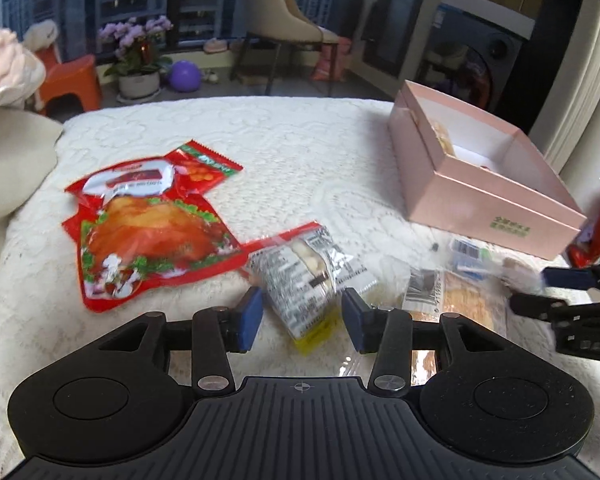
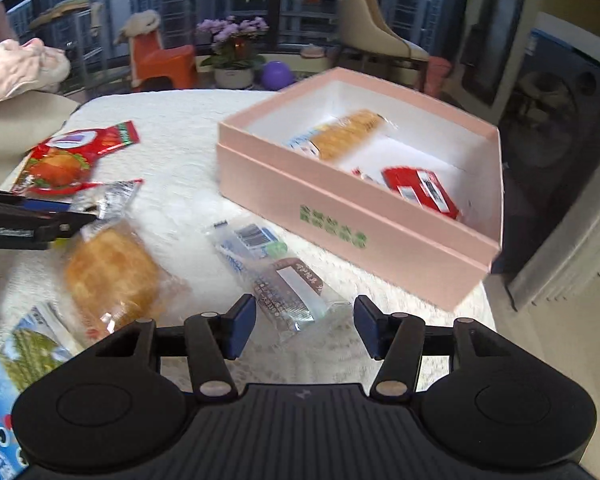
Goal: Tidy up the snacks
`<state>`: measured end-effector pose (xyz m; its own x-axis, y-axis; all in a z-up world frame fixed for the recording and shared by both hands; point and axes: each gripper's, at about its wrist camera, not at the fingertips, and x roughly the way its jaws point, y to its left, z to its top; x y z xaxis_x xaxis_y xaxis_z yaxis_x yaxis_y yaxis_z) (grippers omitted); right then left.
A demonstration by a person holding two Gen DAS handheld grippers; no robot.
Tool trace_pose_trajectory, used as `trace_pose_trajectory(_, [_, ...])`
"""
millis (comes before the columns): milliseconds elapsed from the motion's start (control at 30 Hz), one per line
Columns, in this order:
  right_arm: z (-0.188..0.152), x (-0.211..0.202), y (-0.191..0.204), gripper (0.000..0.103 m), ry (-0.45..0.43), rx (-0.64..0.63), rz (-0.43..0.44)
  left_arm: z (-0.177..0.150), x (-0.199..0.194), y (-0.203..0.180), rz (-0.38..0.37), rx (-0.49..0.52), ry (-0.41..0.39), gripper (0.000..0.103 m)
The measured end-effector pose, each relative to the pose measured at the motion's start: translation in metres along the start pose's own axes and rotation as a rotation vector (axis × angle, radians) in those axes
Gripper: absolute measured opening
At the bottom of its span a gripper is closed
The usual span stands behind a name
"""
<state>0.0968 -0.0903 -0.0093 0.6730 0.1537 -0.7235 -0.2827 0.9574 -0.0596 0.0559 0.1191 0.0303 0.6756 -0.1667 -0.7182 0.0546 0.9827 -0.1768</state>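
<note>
Left wrist view shows the left tongs [image 1: 302, 314] apart, with a clear snack packet [image 1: 304, 280] lying between the blue pads on the white surface [image 1: 300, 140]. Right wrist view shows the right tongs [image 2: 305, 326] also apart, above a brown-labelled packet [image 2: 292, 296]. Nearby stands the pink box [image 2: 340, 216], which already contains a biscuit pack [image 2: 348, 132] and a red pack [image 2: 420, 190]

Blue-green packet [image 2: 4, 364] cut off at left edge; box label [image 2: 332, 226] too blurred to read.
</note>
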Motion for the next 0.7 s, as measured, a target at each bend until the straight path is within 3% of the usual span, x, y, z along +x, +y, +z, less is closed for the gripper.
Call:
trace_pose_trajectory(100, [-0.010,0.006,-0.001,0.074,-0.030,0.023,-0.018,-0.002,-0.006,0.012,0.023,-0.034,-0.005,0.042])
trace_pose_trajectory(200, [-0.017,0.010,-0.006,0.085,-0.072,0.071,-0.035,-0.001,-0.012,0.023,0.109,-0.043,-0.015,0.041])
trace_pose_trajectory(267, [-0.022,0.013,-0.015,0.089,-0.089,0.135,-0.021,0.001,-0.018,0.030,0.124,-0.071,-0.035,0.040])
trace_pose_trajectory(367, [-0.025,0.012,-0.017,0.090,-0.102,0.144,-0.008,0.009,-0.027,0.031,0.057,-0.061,-0.074,0.040])
trace_pose_trajectory(467, [-0.025,0.013,-0.015,0.090,-0.105,0.144,-0.013,0.020,-0.019,0.028,-0.010,-0.075,-0.045,0.040])
trace_pose_trajectory(633, [-0.027,0.012,-0.014,0.090,-0.109,0.147,-0.012,0.027,0.009,-0.002,0.044,0.081,-0.005,0.041])
trace_pose_trajectory(700, [-0.027,0.012,-0.014,0.090,-0.109,0.146,-0.012,0.027,0.013,-0.013,0.027,0.117,0.011,0.042])
